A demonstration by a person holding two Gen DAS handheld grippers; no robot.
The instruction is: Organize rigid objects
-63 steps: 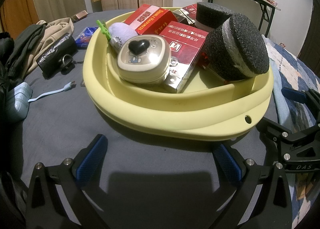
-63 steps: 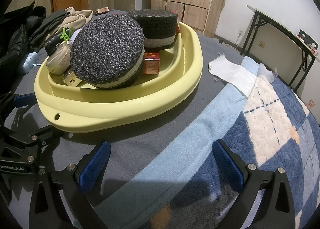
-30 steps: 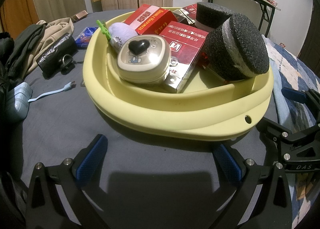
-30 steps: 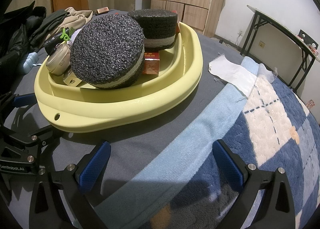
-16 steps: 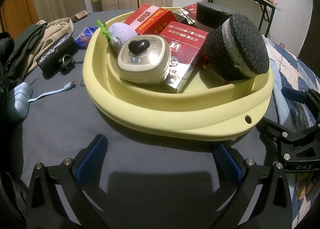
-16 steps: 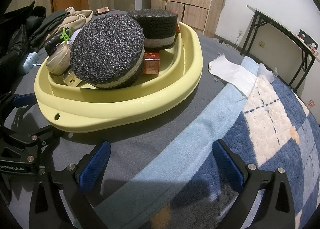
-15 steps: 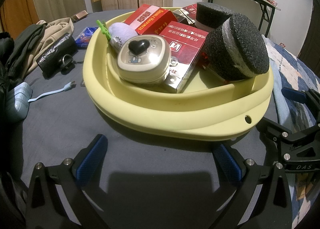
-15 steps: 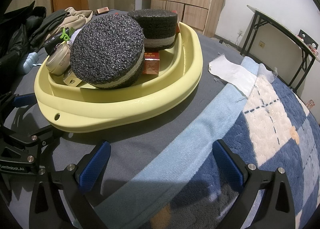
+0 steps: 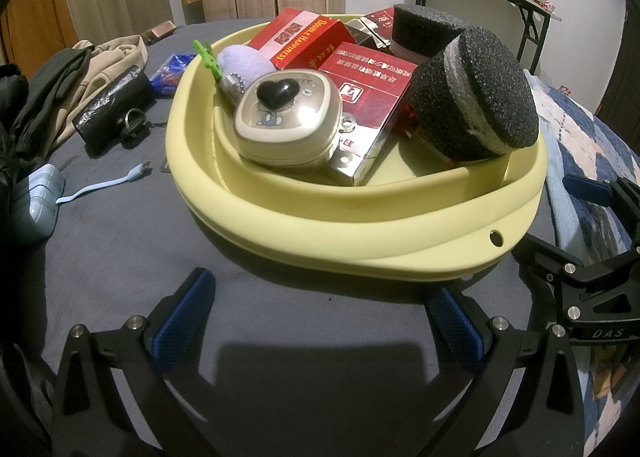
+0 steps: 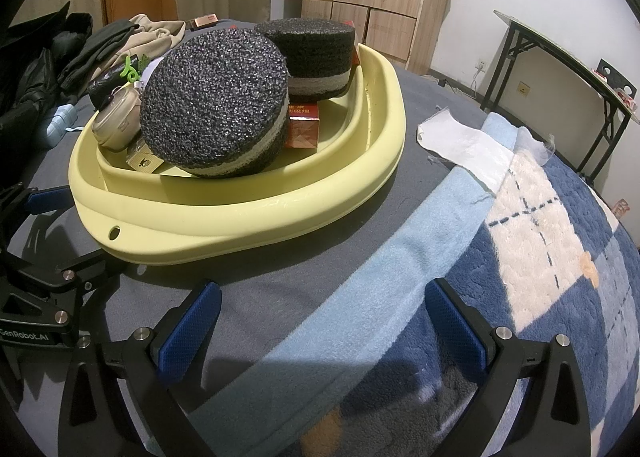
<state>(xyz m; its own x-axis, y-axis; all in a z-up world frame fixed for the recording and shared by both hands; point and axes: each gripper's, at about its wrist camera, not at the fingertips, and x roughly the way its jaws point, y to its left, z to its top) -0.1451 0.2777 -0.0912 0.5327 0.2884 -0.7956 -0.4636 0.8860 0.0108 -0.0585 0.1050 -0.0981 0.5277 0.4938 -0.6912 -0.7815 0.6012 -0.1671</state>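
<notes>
Two black foam discs point(image 10: 214, 105) in the yellow basin point(image 9: 360, 229) on the bed hide most red boxes point(image 9: 360, 97) from the right view. Both hand-held grippers, left point(image 9: 320, 321) and right point(image 10: 320, 321), gape wide, empty, just before the basin. Clothes point(image 9: 60, 89) lie cut off at left.

No change is visible between the earlier pictures and now. The left gripper point(image 9: 320, 321) and the right gripper point(image 10: 320, 321) show the same wide gap between their fingers and the same position beside the yellow basin point(image 9: 360, 233). The basin contents lie as before.
</notes>
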